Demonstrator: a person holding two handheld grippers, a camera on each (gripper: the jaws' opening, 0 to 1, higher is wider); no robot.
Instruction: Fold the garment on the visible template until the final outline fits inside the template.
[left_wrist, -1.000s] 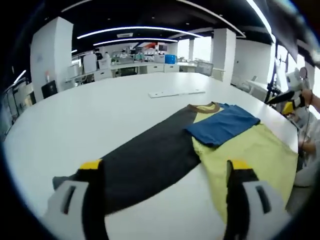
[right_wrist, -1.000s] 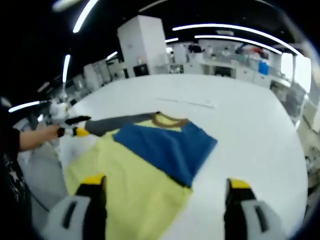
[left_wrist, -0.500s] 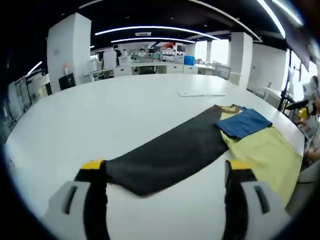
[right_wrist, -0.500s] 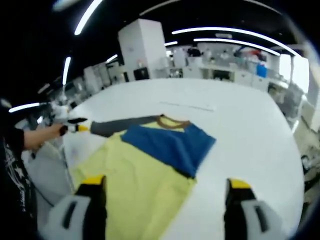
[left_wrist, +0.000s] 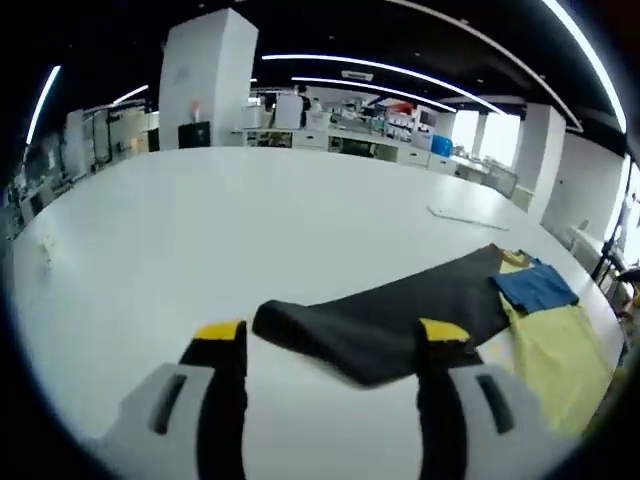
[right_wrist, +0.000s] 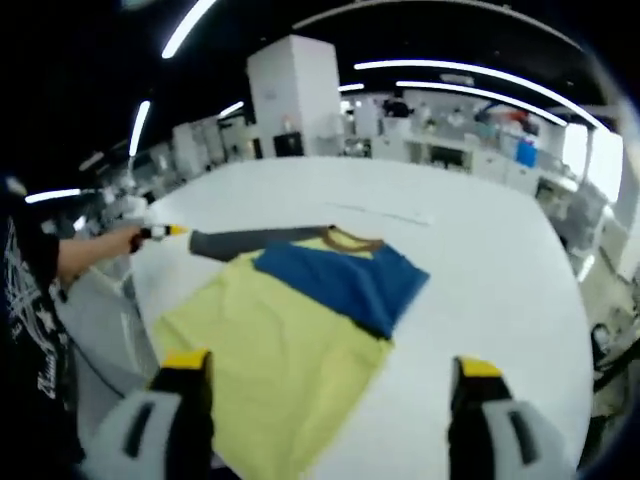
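Closest to me in the left gripper view is my left gripper (left_wrist: 330, 345), jaws spread fairly wide with the end of the dark sleeve (left_wrist: 400, 315) lying between the tips. I honestly can't tell if a tip is touching the cloth, but it isn't pinched on anything. That sleeve runs away across the table (left_wrist: 150, 230) to the rest of the shirt (left_wrist: 555, 345), which sits over by the far right edge from there, with the blue sleeve (left_wrist: 535, 287) folded over the yellow body. In the right gripper view my right gripper (right_wrist: 325, 375) is wide apart too, hanging just above the near yellow hem, holding nothing. From that side the shirt lies close to the table's left edge, its near corner looks about level with the edge, and my left hand (right_wrist: 105, 245) is out at the sleeve's tip. Beyond the collar there's a thin pale strip (right_wrist: 385, 212) lying flat; can't say if that's part of the template, and I can't make out a template outline under the shirt at all. What worries me: if I grab only the top layer of the dark sleeve it'll bunch instead of folding flat. And if I drag it too hard, the whole shirt slides toward that edge and off the mark.
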